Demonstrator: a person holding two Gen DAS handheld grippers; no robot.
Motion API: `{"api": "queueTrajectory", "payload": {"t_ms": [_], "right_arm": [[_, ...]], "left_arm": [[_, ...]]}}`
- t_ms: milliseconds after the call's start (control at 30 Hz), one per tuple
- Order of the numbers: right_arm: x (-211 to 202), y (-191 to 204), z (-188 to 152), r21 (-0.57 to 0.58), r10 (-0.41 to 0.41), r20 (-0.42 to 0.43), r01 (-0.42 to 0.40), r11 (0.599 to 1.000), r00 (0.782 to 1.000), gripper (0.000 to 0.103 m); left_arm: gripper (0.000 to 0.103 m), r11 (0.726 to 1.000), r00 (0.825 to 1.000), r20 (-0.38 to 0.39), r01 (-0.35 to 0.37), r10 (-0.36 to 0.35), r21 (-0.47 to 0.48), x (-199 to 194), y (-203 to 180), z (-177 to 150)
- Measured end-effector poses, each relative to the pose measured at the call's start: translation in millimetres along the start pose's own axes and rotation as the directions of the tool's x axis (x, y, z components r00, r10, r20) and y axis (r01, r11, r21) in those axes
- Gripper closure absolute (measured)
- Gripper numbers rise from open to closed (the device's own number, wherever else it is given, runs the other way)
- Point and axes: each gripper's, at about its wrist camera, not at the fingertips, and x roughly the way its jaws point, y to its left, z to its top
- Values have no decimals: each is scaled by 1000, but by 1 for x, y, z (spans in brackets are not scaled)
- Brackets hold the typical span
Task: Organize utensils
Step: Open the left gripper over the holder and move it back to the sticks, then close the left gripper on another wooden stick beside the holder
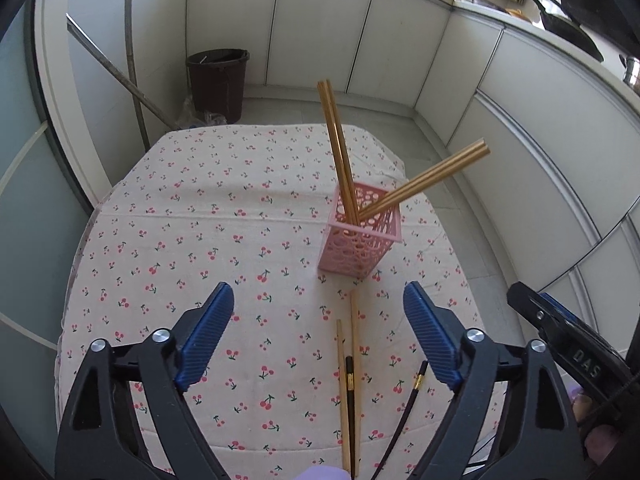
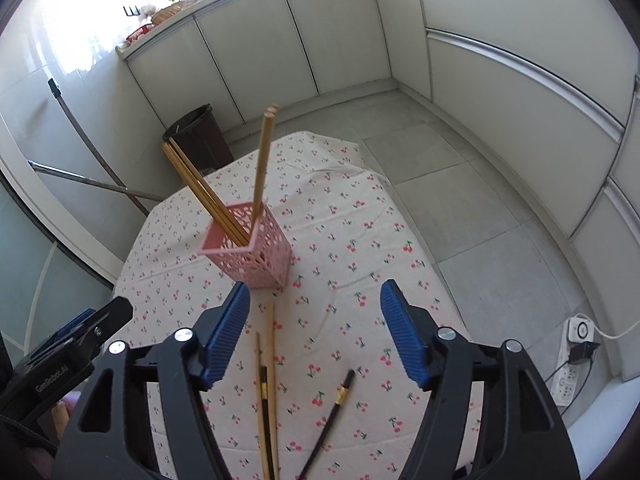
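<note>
A pink perforated holder point(image 1: 360, 240) point(image 2: 250, 250) stands upright on the cherry-print tablecloth point(image 1: 200, 220) point(image 2: 340, 240), with several wooden chopsticks point(image 1: 340, 152) point(image 2: 262, 160) leaning out of it in two bundles. On the cloth in front of it lie two wooden chopsticks point(image 1: 354, 360) point(image 2: 272, 380) and two black chopsticks with gold bands point(image 1: 412, 396) point(image 2: 334, 412), one black one between the wooden pair. My left gripper point(image 1: 318, 312) hovers open above them with nothing between its blue pads. My right gripper point(image 2: 316, 312) is open too and holds nothing.
A dark bin point(image 1: 218, 80) point(image 2: 200, 136) stands on the floor beyond the table, with a mop handle point(image 1: 120, 80) leaning beside it. White cabinets point(image 1: 360, 40) line the walls. A power strip point(image 2: 572, 364) lies on the floor at the right.
</note>
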Motion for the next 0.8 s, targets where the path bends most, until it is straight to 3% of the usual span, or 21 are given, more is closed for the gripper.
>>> {"api": "queueTrajectory", "payload": {"t_ms": [200,400,667,800], "right_arm": [[3,-22,-25,42,-15,-105,19,999,994,7],[10,-47,-59,84,-46,-236,67,994,971,7],[-5,-66,-83,143,-35,-264,75,987,964,7],[-1,-74,-94,205,19,-313,48,978,950,7]], "left_arm": [[7,999,996,-78,-27,30,40,26,-8,-11],[7,995,978,-201,-41,59,92,60,-14,-30],[7,993,957,-277,-54,82,107,85,-18,-44],[7,994,943,-317,-74,97,85,104,-16,-44]]}}
